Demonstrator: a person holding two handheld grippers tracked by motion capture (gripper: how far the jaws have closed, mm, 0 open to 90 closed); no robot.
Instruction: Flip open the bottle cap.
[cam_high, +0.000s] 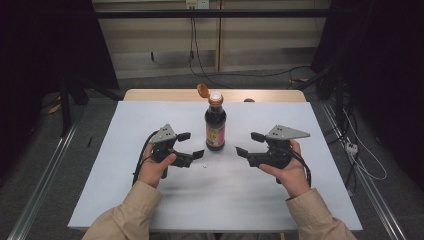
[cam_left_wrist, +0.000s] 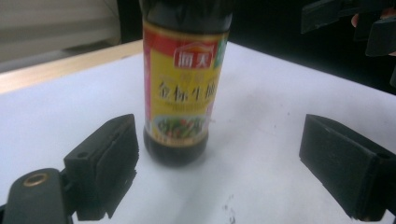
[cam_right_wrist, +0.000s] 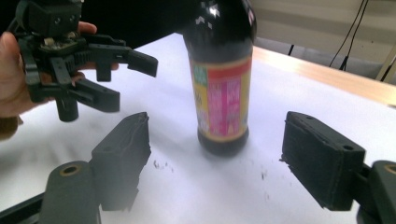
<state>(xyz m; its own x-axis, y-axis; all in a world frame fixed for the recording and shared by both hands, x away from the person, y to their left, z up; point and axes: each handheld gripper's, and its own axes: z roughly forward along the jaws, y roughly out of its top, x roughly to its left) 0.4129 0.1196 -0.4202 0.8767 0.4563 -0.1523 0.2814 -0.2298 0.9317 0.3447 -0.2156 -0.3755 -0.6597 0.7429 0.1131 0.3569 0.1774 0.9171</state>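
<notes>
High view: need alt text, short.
A dark sauce bottle with its orange flip cap open stands upright on a white table. A person's left gripper and right gripper flank it, both open, not touching it.

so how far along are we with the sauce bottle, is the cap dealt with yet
Done, by the look of it: the brown flip cap on the dark glass sauce bottle with the yellow and red label stands flipped open, its white spout bare. In hand: nothing. The left gripper and right gripper flank the bottle, jaws open, touching nothing. Left: probably gripping the bottle, which stands upright on the white table, untouched.
</notes>
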